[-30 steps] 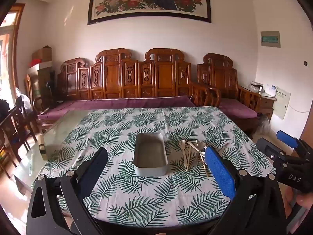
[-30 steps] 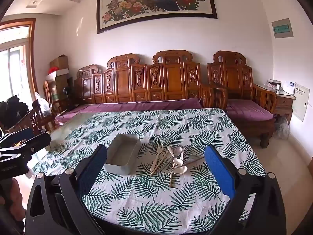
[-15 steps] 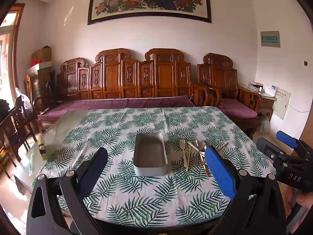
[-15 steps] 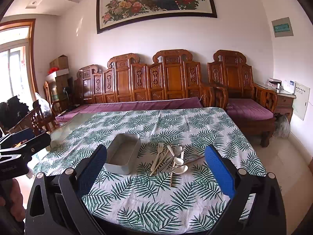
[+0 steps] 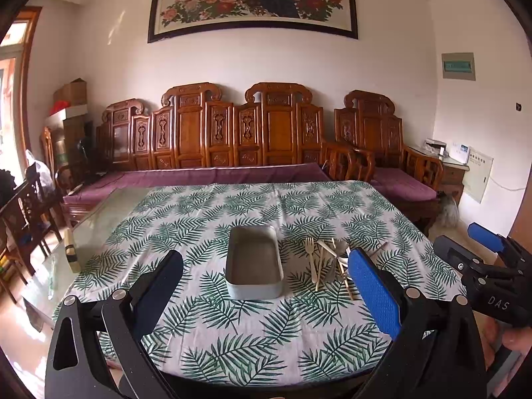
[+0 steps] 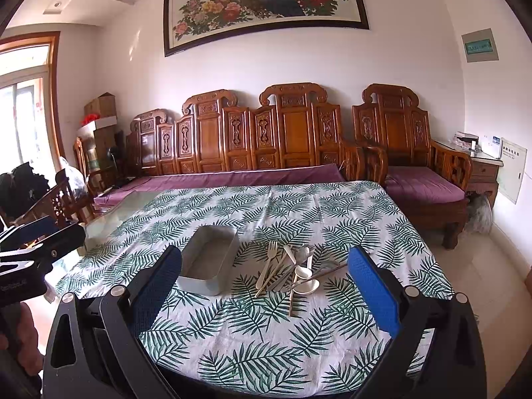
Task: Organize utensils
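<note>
A grey rectangular tray (image 5: pixel 253 262) lies empty on the leaf-print tablecloth (image 5: pixel 252 332); it also shows in the right wrist view (image 6: pixel 209 266). To its right is a loose pile of utensils (image 5: pixel 329 262): a pale fork (image 6: pixel 267 267), white spoons (image 6: pixel 307 286), chopsticks and a metal spoon, crossing each other. My left gripper (image 5: pixel 266 292) is open and empty, held back near the table's front edge. My right gripper (image 6: pixel 264 291) is open and empty, also near the front edge, facing the pile.
The tablecloth leaves bare glass (image 5: pixel 109 212) at the table's left. A small box (image 5: pixel 70 254) stands on that glass. A carved wooden bench (image 5: pixel 232 139) with purple cushions runs behind the table. Wooden chairs (image 5: pixel 23 212) stand at the left.
</note>
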The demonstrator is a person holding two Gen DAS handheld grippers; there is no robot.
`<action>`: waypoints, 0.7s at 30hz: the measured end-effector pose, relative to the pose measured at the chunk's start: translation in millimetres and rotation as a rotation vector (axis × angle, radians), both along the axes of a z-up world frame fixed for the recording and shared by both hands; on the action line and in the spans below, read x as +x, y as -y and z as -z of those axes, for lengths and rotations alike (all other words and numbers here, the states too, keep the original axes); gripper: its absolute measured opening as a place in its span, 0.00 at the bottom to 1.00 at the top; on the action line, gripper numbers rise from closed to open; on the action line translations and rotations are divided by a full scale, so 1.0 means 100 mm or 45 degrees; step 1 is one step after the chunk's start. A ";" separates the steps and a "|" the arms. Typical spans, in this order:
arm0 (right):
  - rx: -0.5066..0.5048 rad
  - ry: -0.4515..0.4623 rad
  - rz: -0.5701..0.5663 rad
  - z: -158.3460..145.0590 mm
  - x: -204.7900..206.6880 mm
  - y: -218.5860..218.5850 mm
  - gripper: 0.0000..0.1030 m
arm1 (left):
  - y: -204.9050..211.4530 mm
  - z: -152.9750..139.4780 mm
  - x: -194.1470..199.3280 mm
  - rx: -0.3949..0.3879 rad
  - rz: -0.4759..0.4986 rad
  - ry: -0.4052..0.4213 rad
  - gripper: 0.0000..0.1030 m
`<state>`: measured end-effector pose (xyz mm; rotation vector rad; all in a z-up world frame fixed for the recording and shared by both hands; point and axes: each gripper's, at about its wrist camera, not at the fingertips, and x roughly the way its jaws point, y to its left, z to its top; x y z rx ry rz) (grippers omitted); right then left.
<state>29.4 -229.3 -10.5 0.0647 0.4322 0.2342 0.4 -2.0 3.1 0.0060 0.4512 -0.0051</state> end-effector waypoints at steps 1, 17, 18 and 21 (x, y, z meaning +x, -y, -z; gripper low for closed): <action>-0.002 0.001 0.000 0.00 0.00 0.00 0.98 | 0.00 0.00 -0.01 0.000 0.001 0.002 0.93; -0.005 0.006 0.005 0.06 0.01 0.01 0.98 | 0.01 0.00 -0.04 -0.006 0.005 0.020 0.93; -0.005 0.005 0.006 0.05 0.01 0.01 0.98 | 0.01 0.00 -0.04 -0.007 0.005 0.020 0.93; -0.006 0.007 0.005 0.03 0.00 0.00 0.98 | 0.02 0.01 -0.04 -0.007 0.006 0.020 0.93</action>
